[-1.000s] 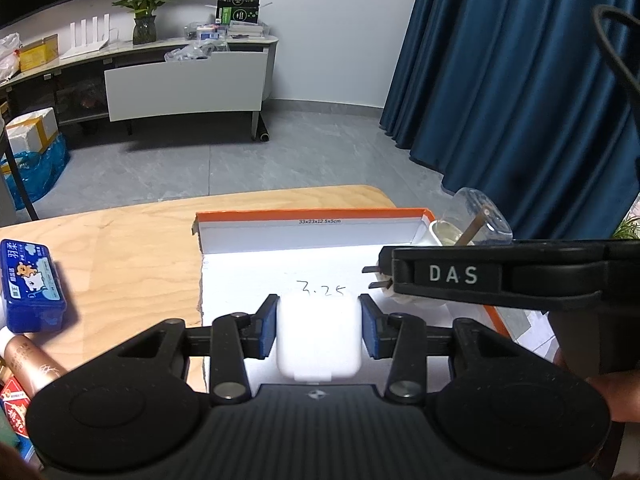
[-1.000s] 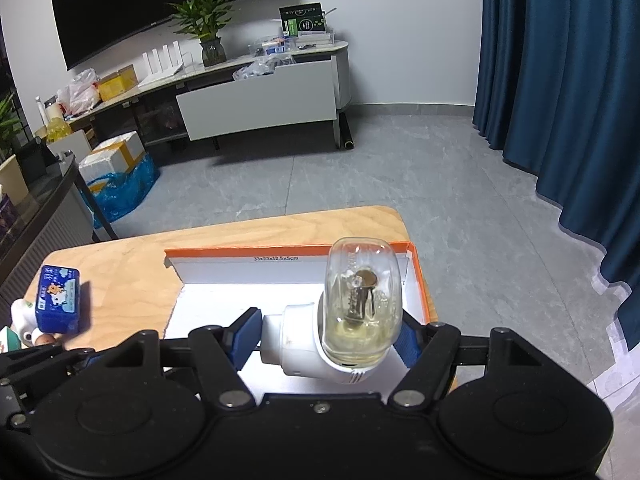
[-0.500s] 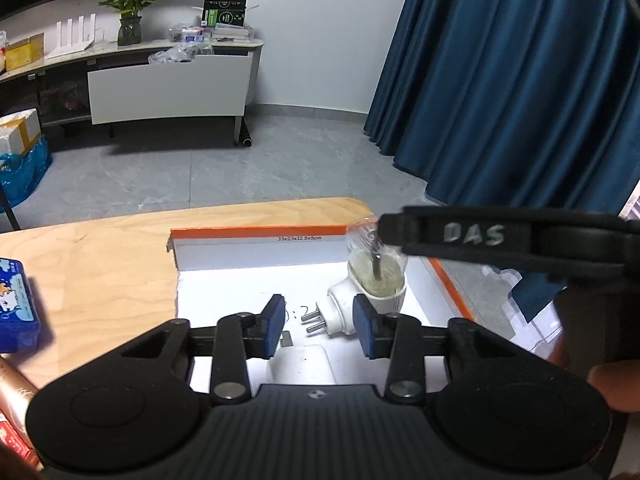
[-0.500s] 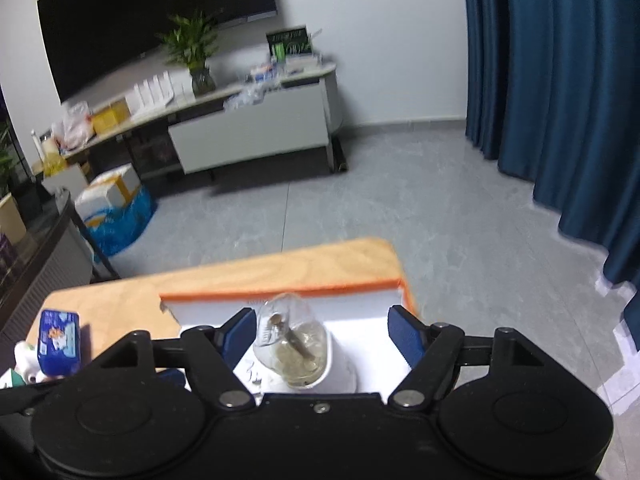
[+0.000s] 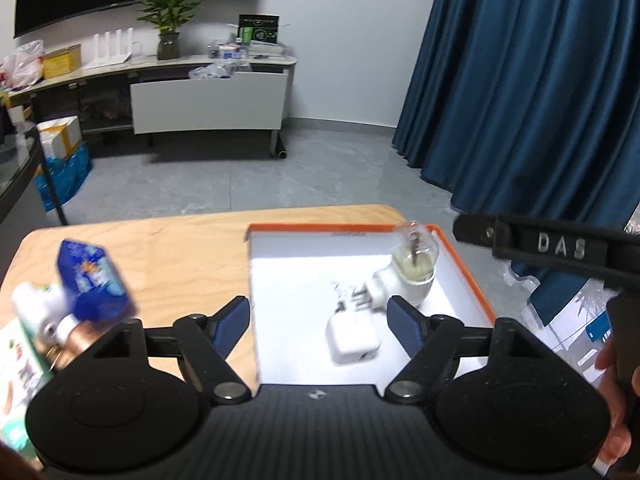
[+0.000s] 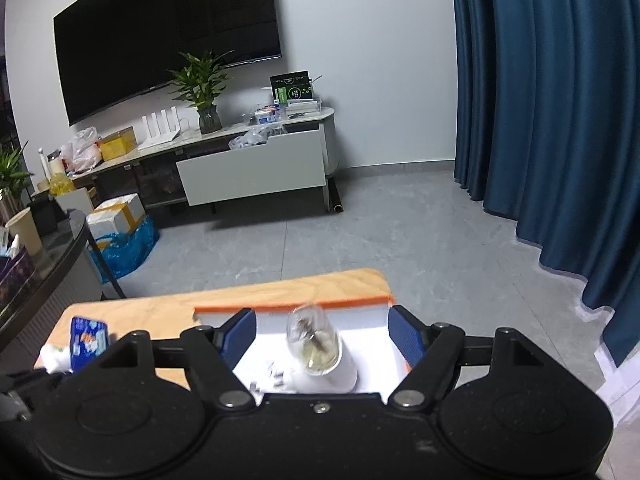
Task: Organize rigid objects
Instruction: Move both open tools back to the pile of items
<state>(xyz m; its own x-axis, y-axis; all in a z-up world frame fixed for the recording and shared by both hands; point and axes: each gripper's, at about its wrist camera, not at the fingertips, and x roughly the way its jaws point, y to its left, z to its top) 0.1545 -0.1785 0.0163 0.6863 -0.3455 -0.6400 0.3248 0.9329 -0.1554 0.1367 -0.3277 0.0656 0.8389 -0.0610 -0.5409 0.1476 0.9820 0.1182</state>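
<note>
Glass-bulbed plug-in beside white charger in orange-rimmed box: light, rigid, bulb fragile, best pinched at plastic base; left gripper opening, right gripper wide, both empty.

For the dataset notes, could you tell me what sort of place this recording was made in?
Probably a living room or lounge used as a workspace: a large wall-mounted screen above a cluttered low cabinet, a potted plant, and floor-length blue curtains.
</note>
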